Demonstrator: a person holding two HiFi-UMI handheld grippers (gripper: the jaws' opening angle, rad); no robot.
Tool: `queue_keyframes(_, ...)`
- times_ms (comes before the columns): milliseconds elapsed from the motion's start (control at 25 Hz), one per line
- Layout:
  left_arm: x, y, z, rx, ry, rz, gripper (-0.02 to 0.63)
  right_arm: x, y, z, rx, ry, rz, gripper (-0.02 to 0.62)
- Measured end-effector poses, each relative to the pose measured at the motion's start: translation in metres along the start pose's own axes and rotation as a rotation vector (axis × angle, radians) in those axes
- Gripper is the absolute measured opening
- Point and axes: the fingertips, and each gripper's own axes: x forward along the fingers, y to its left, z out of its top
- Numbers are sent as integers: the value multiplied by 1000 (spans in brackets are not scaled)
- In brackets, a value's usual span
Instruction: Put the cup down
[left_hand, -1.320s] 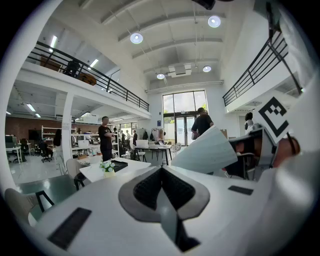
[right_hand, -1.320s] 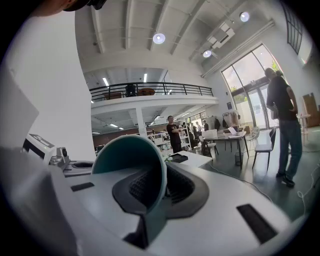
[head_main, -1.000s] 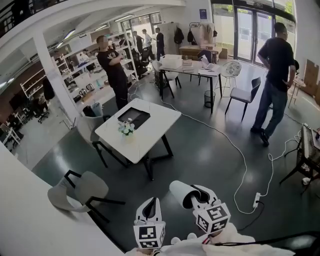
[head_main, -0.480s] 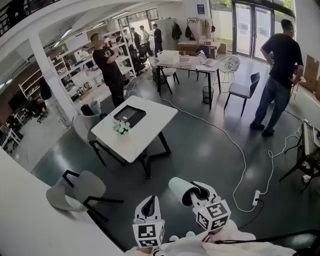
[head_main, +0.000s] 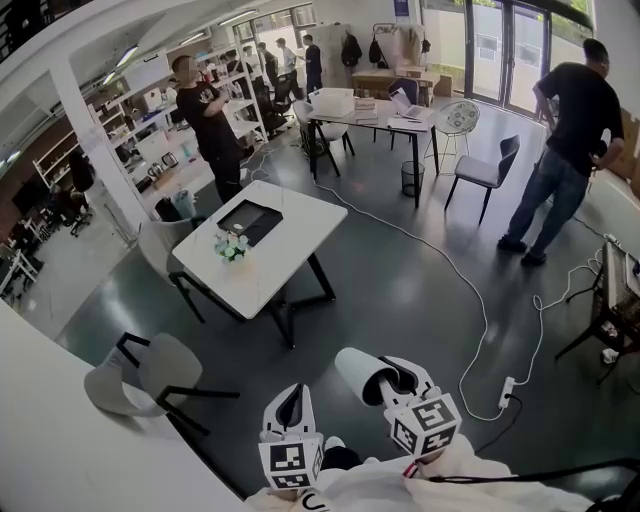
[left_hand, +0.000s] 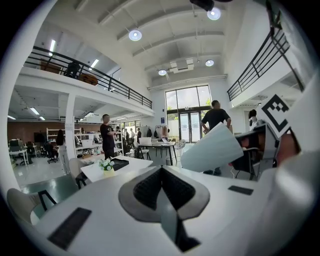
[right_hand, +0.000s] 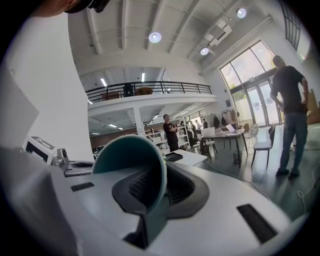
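Note:
A white cup (head_main: 356, 373) with a teal inside lies tilted on its side in the air, mouth toward my right gripper (head_main: 386, 384). That gripper is shut on the cup's rim; in the right gripper view the teal wall (right_hand: 131, 165) sits pinched between the dark pads. My left gripper (head_main: 290, 400) hangs just left of it, low in the head view. Its jaws are closed together with nothing between them (left_hand: 161, 189). From the left gripper view the cup's white outside (left_hand: 211, 149) shows to the right. Both grippers are held over the dark floor, well short of the white table (head_main: 300, 225).
The table carries a small flower pot (head_main: 229, 246) and a black tray (head_main: 250, 219). A grey chair (head_main: 150, 370) stands left of me. A white cable (head_main: 470, 290) and power strip (head_main: 507, 392) lie on the floor. People stand at the back left (head_main: 205, 110) and far right (head_main: 565, 140).
The view has shifted slightly, so the table sits a little further left. The person at right has moved further right. Both grippers keep their pose, the cup still held.

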Motion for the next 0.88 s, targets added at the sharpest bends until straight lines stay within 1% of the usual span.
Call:
queue_keyframes(200, 22, -1, 5, 25, 2, -9, 8, 11, -17, 6, 17, -17, -8, 41)
queue_keyframes(480, 70, 10, 13, 27, -11, -31, 8, 46, -40, 12, 21, -31, -22, 41)
queue_keyframes(640, 105, 28, 13, 23, -4, -48, 8, 81, -51, 11, 25, -16, -35, 41)
queue_keyframes(880, 178, 77, 21, 20, 8, -67, 9, 161, -68, 20, 31, 8, -51, 40)
